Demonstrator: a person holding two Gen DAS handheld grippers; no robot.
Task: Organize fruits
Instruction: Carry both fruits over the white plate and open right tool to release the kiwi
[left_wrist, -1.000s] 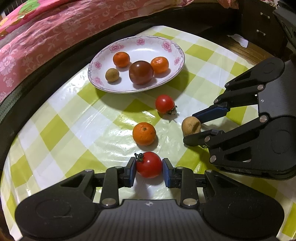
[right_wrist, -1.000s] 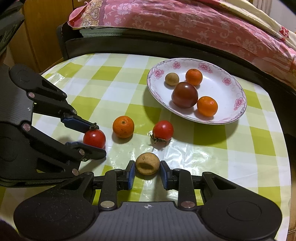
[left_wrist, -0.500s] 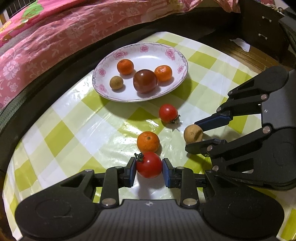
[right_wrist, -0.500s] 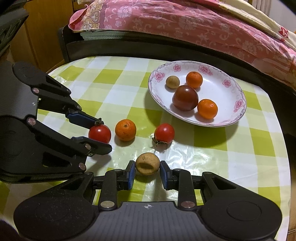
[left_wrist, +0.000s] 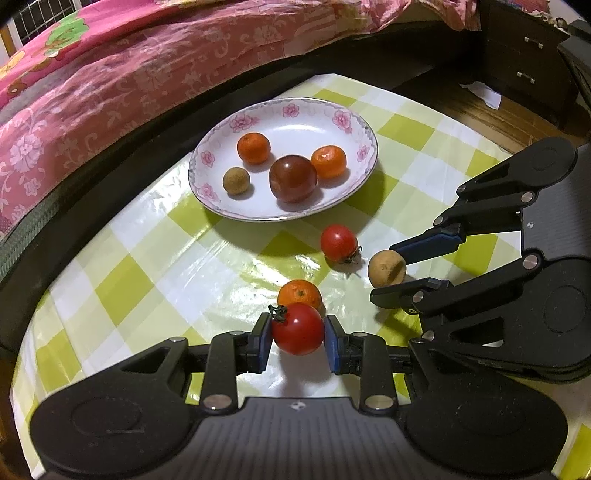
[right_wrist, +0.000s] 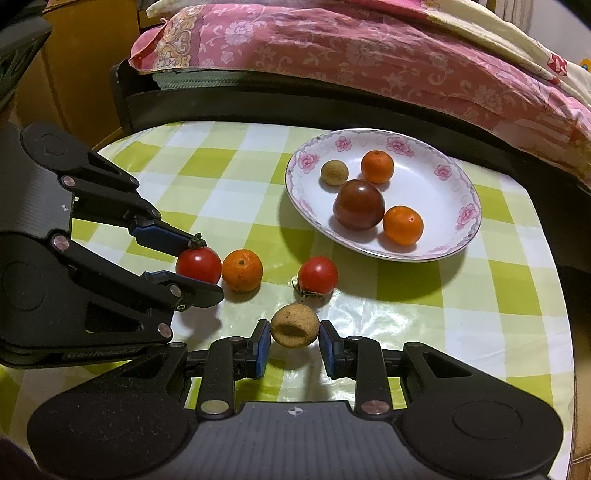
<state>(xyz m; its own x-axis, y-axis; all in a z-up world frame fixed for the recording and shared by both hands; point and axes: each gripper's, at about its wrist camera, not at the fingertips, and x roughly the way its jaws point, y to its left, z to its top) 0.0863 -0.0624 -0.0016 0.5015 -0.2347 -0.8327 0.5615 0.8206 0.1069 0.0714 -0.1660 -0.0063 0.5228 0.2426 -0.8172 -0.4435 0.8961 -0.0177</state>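
Bedding (left_wrist: 155, 74) in pink floral cloth filled the far background beyond both grippers, with a dark frame edge between it and the checked tablecloth (left_wrist: 122, 280). Ahead of the jaws sat the flowered plate (left_wrist: 354, 122), already holding four pieces: a dark tomato (left_wrist: 293, 178), two small oranges (left_wrist: 253, 147) (left_wrist: 328, 161) and a small brown fruit (left_wrist: 236, 180); that part of the sorting looked done. Four pieces were still off the plate. The left gripper (left_wrist: 298, 334) had its jaws nearly closed on a red tomato (left_wrist: 298, 328), blue pads pressing both sides, the fruit apparently raised just clear of the cloth. The right gripper (right_wrist: 294, 338) was likewise clamped on a round tan fruit (right_wrist: 294, 325), carried between its pads. Just beyond the left jaws lay a loose orange (left_wrist: 299, 293), nearly touching the held tomato and directly on the line to the plate, so it could be nudged. Between the right jaws and the plate lay a second red tomato (right_wrist: 317, 276), similarly in the way. Both loose fruits remained to be collected afterwards, by my judgement.
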